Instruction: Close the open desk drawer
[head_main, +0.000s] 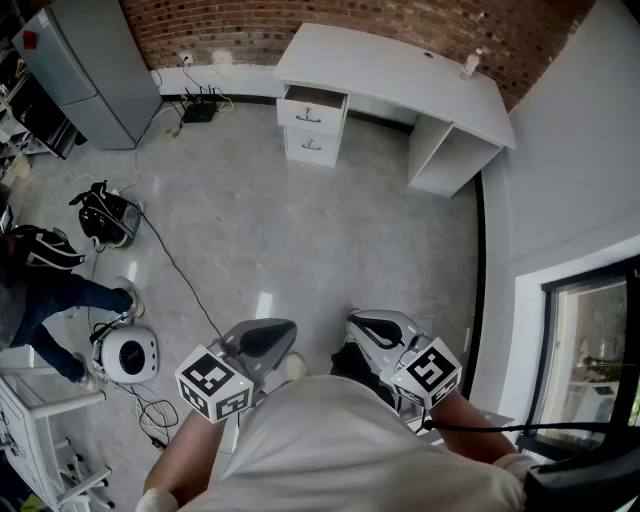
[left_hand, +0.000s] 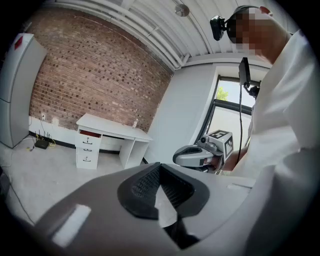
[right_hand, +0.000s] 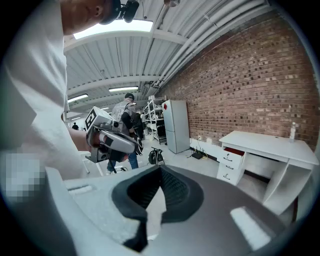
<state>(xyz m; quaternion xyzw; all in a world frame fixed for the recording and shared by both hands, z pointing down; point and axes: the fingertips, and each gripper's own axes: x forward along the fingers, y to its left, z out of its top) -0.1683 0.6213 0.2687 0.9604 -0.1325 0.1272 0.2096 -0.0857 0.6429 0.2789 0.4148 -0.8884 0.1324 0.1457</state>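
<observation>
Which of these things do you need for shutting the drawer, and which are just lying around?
For the job: open top drawer of the white desk, left gripper, right gripper.

Just lying about: tall grey cabinet, black bag on the floor, round white device, small white bottle on the desk.

White desk (head_main: 400, 70), open drawer (head_main: 313, 98) — reddish inside, red-brown brick wall (head_main: 230, 20), mottled grey floor (head_main: 300, 220), grey cabinet (head_main: 85, 60)

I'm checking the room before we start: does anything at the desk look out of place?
Yes. The top drawer of the white desk stands pulled out, its reddish inside showing, while the drawers below it sit flush.
</observation>
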